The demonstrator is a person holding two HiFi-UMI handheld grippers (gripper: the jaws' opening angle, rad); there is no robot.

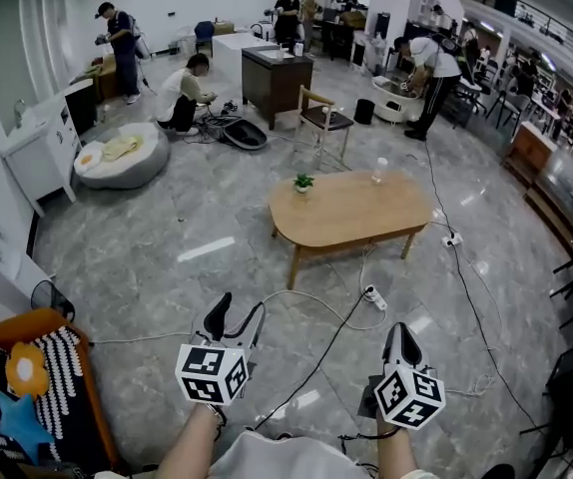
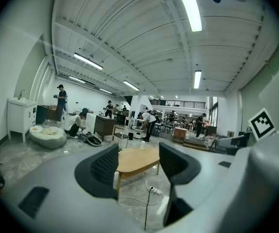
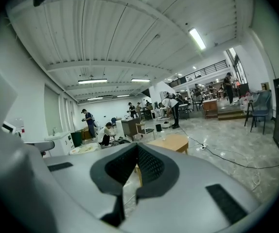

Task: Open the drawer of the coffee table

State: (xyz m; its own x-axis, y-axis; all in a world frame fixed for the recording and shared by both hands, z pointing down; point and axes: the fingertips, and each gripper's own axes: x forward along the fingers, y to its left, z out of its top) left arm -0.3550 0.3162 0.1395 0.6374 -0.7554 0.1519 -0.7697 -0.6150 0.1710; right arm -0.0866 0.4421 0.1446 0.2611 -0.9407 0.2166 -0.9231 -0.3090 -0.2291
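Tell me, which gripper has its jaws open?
The left gripper: its jaws stand apart with nothing between them. On the right gripper they are pressed together.

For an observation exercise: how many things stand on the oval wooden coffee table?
2: a small green potted plant near the left end, a clear container at the far edge; none seems hidden.

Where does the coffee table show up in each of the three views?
Head view: coffee table at centre, mid-floor.
Left gripper view: coffee table low, centre.
Right gripper view: coffee table right of centre, below middle.
Shared landmark: dark cabinet behind it, in all three.
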